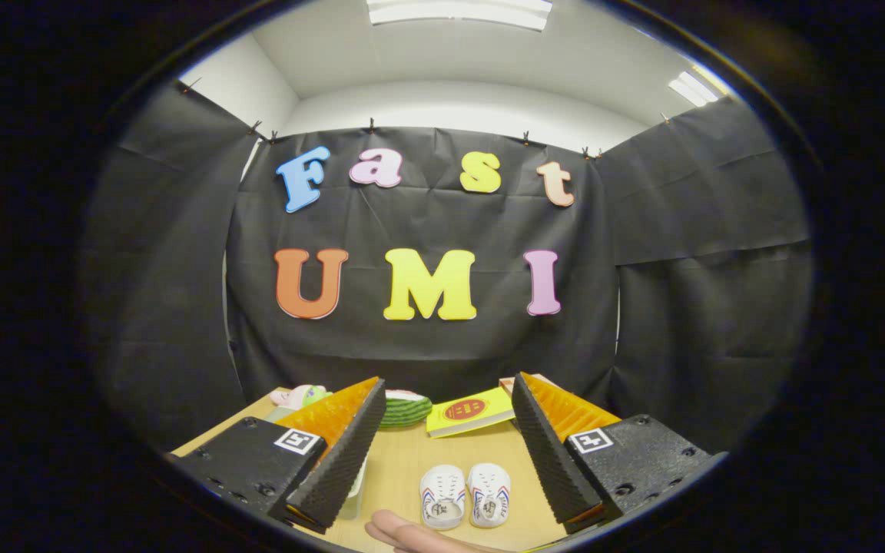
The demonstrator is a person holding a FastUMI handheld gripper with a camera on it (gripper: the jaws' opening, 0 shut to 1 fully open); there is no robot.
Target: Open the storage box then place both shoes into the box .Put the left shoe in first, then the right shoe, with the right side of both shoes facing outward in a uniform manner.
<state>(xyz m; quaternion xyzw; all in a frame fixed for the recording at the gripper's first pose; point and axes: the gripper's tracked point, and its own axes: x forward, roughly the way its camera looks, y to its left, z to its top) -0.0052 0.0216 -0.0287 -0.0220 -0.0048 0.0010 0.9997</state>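
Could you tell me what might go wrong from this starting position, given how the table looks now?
1. A person's hand lies on the table just beside the pair of shoes; the open hand-held gripper, its fingers spread wide above the pair, could bump it on the way down.
2. The shoes sit touching side by side, so closing on one may drag the other.
3. A clear container sits half hidden behind one finger and might get knocked.

The bench (404, 468) looked like smooth, pale wood with a matt finish. The two shoes (464, 495) seemed soft white cloth or leather. The hand-held gripper (442, 453), spread wide with nothing between its fingers, had ribbed, rough matt pads (343, 453). The booklet (470, 412) appeared to be glossy paper.
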